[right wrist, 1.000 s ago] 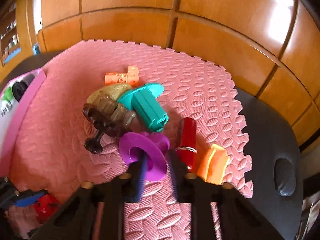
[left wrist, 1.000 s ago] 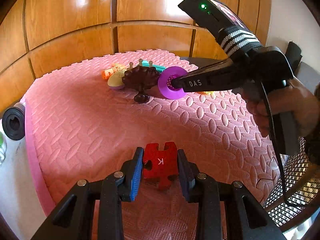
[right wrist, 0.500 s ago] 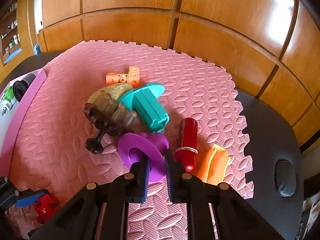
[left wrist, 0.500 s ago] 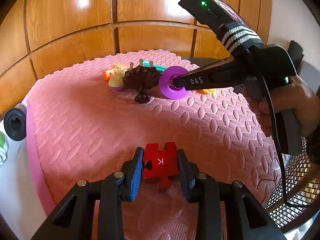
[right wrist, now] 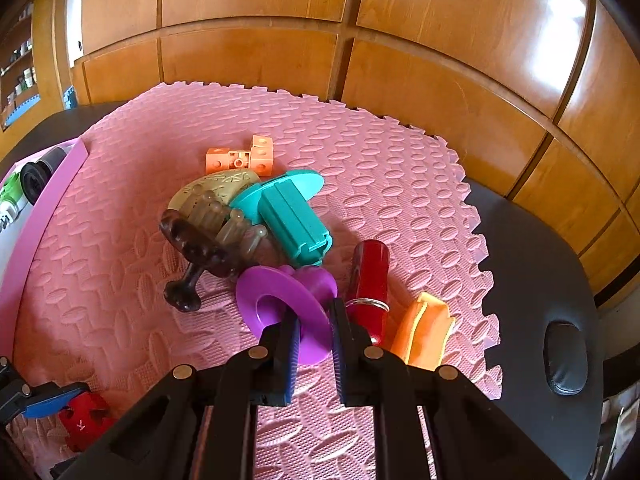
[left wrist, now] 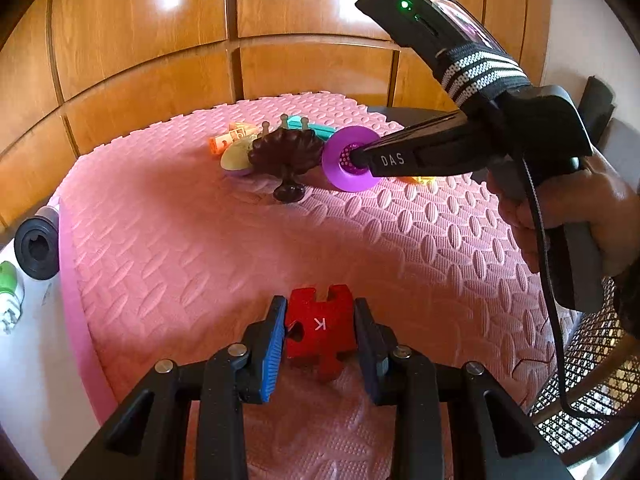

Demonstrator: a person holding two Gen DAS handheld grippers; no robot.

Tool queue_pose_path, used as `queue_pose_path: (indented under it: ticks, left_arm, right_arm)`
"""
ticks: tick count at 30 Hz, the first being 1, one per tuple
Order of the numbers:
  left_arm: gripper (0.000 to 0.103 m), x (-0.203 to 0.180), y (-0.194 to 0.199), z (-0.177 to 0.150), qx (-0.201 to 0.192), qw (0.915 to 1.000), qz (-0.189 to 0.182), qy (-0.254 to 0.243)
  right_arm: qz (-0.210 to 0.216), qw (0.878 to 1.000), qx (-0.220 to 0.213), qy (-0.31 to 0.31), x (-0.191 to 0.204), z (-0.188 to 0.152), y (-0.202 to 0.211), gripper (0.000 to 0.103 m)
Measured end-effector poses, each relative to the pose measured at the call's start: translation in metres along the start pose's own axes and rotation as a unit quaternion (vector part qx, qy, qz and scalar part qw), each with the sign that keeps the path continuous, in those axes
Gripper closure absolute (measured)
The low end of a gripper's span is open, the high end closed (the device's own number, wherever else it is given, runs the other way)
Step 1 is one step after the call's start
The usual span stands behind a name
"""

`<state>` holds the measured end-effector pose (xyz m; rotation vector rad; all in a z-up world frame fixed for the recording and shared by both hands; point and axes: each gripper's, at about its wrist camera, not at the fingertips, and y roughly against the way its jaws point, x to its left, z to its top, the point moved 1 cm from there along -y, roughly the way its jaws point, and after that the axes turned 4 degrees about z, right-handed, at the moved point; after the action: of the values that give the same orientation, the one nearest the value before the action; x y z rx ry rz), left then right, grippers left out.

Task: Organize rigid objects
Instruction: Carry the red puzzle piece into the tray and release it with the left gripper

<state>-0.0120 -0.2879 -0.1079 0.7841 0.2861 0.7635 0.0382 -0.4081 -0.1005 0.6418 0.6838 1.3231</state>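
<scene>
My left gripper is shut on a red puzzle-shaped block marked K, low over the pink foam mat. My right gripper is shut on the rim of a purple spool, which also shows in the left wrist view. Next to the spool lie a dark brown stamp, a teal stamp, a beige oval piece and an orange block piece. The red block and left gripper show in the right wrist view at bottom left.
A red cylinder and an orange curved piece lie right of the spool. A black roll and a green-white item sit left of the mat. Wooden panels stand behind. A black surface borders the mat's right edge.
My right gripper closed on the purple spool's rim and lifted it slightly. The left gripper kept hold of the red block and barely moved.
</scene>
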Motion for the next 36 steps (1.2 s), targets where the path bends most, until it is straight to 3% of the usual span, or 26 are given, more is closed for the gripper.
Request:
queue_pose_path:
  ticks: [8,16,23,27,30,36]
  left_arm:
    - [0.070,0.001,0.010,0.000,0.017,0.9998,-0.009,0.012]
    - [0.070,0.003,0.048,0.010,-0.016,0.9993,-0.029,0.017]
    - [0.070,0.039,0.087,0.027,-0.048,0.9944,-0.047,0.081]
    - [0.070,0.088,0.103,0.027,-0.054,0.9879,-0.011,0.145]
    - [0.070,0.133,0.106,0.015,-0.041,0.9803,0.045,0.188]
    - [0.070,0.228,0.092,-0.016,0.013,0.9483,0.140,0.285]
  right_arm:
    - [0.005,1.000,0.001,-0.005,-0.002,-0.001,0.000,0.090]
    - [0.005,1.000,0.001,-0.005,-0.001,-0.001,0.001,0.090]
    - [0.005,1.000,0.002,-0.003,-0.001,-0.002,0.002,0.090]
    - [0.004,1.000,0.002,-0.003,-0.001,-0.002,0.002,0.090]
    - [0.004,1.000,0.001,-0.001,0.000,-0.002,0.002,0.090]
    - [0.004,1.000,0.002,0.006,0.002,-0.003,0.004,0.090]
